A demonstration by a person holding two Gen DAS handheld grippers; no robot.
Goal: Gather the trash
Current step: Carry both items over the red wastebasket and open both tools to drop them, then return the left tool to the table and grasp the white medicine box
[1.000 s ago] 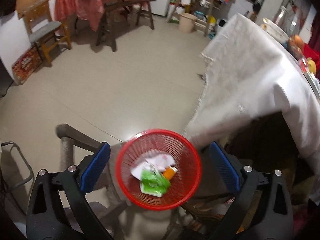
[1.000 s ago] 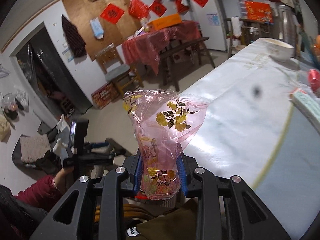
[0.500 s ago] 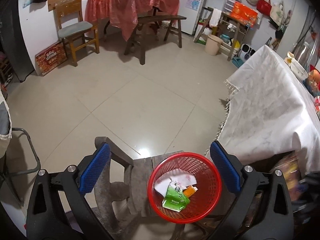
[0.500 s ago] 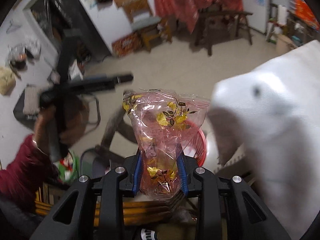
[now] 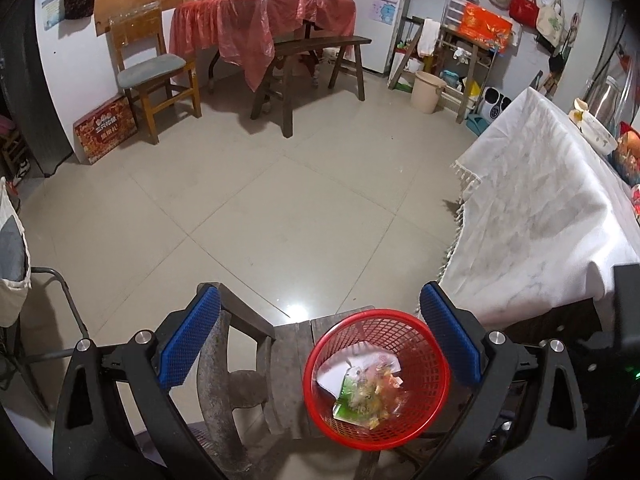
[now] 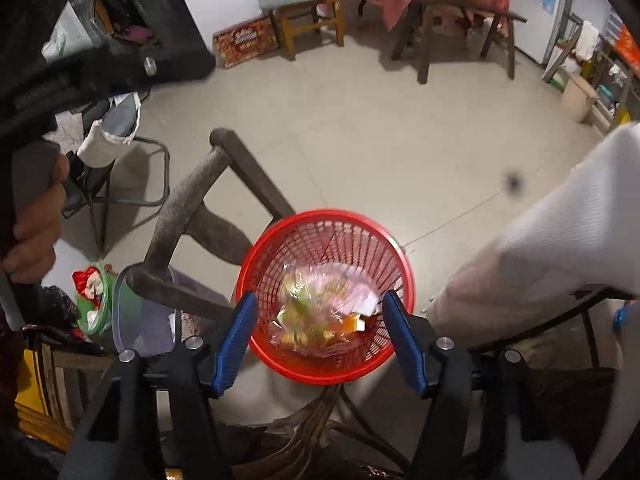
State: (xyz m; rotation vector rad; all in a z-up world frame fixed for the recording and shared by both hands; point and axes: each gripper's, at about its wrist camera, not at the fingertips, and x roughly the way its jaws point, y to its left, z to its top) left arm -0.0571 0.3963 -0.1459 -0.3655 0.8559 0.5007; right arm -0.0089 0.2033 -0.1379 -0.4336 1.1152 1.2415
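Observation:
A red mesh basket (image 5: 434,368) (image 6: 320,220) stands on a dark wooden chair (image 5: 248,364) (image 6: 188,208). Inside it lies the pink see-through wrapper with yellow flowers (image 6: 320,304) (image 5: 376,388), on top of a green packet (image 5: 345,400), white paper and an orange scrap (image 6: 351,323). My right gripper (image 6: 320,332) hangs just above the basket, its jaws opening, with the wrapper free below them. My left gripper (image 5: 320,340) is open and empty above the chair and basket; a hand (image 6: 36,220) holds it at the left of the right wrist view.
A table under a white cloth (image 5: 536,216) (image 6: 560,240) stands right beside the basket. A clear plastic bin (image 6: 140,312) and a green bag sit left of the chair. Farther off are a red-covered table (image 5: 260,28), a bench, a wooden chair and open tiled floor.
My right gripper swung down from over the white table to above the basket, opened, and the pink wrapper dropped into the basket. The left gripper's view shifted a little, basket now lower right.

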